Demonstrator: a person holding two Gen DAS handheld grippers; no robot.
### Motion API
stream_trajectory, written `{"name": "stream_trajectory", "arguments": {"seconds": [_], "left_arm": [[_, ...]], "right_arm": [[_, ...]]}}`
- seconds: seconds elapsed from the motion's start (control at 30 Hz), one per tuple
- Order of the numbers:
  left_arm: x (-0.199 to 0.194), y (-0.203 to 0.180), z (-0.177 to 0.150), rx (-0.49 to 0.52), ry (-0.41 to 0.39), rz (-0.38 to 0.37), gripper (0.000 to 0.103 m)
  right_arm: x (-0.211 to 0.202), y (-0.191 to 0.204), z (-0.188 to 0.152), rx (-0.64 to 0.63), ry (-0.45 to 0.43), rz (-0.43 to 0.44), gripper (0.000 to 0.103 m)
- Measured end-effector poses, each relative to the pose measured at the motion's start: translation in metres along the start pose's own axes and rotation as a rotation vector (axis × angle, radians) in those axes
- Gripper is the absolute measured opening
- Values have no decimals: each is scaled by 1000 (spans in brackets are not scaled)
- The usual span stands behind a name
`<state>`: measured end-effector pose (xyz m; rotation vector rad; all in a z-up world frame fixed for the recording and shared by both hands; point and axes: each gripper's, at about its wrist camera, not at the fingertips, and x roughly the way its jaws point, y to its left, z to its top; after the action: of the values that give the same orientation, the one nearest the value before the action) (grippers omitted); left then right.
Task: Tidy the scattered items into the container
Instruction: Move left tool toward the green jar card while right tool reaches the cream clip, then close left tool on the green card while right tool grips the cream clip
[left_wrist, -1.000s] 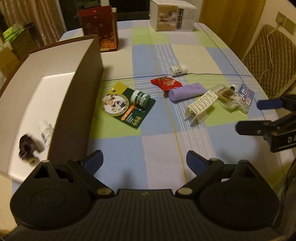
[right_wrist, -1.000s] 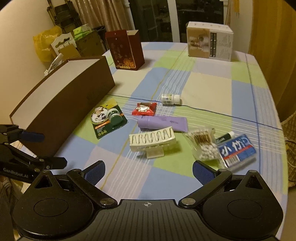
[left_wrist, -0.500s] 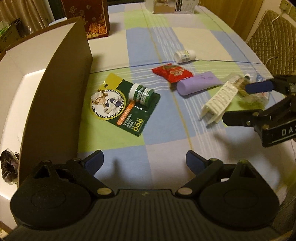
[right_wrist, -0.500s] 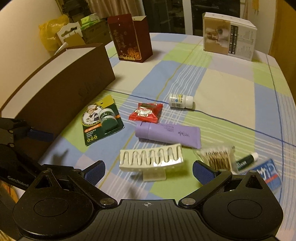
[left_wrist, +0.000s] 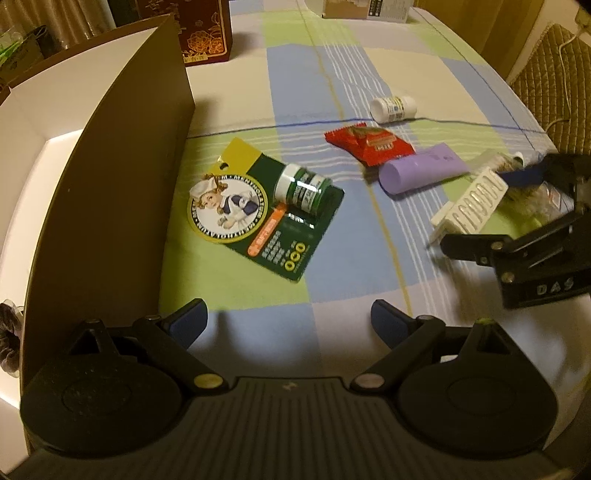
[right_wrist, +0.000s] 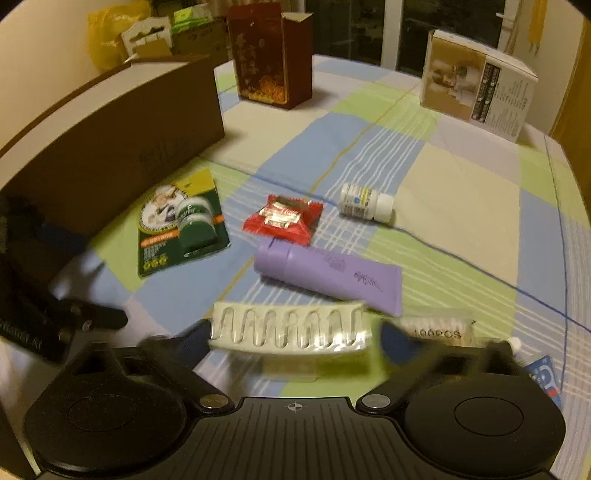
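Left wrist view: left gripper (left_wrist: 288, 317) hovers low over the checked tablecloth (left_wrist: 332, 295), fingers spread wide, nothing between them. Ahead and slightly left lies the green blister card with a small green-lidded jar (left_wrist: 266, 210); its long axis runs diagonally, away-left to near-right. The brown open-topped cardboard container (left_wrist: 110, 177) stands just left of it, wall upright. At far right, the right gripper (left_wrist: 517, 206) sits over the white wavy-toothed plastic hair clip (left_wrist: 469, 206), one blue-padded finger beyond the clip, one black finger on its near side. The clip lies well apart from the left gripper; the right is clearly nearer.

Right wrist view: right gripper (right_wrist: 291, 343) is spread wide, fingers blurred. The clip (right_wrist: 291, 328) lies directly between the fingertips, long axis crosswise, running from finger to finger; whether the pads touch it cannot be told. So closing would pinch it end to end. Just beyond it lies the purple squeeze tube (right_wrist: 328, 277), roughly parallel; the packet of cotton swabs (right_wrist: 436, 328) sits close at the right finger.

Judgement: the container lies to the left and ahead, so a carry across the card follows any grasp.
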<state>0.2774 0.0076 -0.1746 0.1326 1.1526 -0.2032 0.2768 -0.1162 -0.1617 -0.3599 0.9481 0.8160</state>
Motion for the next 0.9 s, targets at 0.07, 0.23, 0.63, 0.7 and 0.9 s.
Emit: {"name": "stream_trajectory", "arguments": {"seconds": [0.07,0.23,0.63,0.7,0.9], "left_arm": [[0,-1,3,-2,-14,-3,90],[2,-4,12,-5,-53,-7,86],[27,-26,46,19,-123,26,66],[33,-29,50,50,-135,67,63],[47,-32,52,104,-136,77,39]], "right_arm": [[-2,-1,-1,1,7,-12,88],[-10,-13,-1,62,2,-32,88],[-19,-34,2,174,-4,-30,88],[-19,-38,2,197,-5,-21,88],[-19,-39,1,203,5,-11,88]]}}
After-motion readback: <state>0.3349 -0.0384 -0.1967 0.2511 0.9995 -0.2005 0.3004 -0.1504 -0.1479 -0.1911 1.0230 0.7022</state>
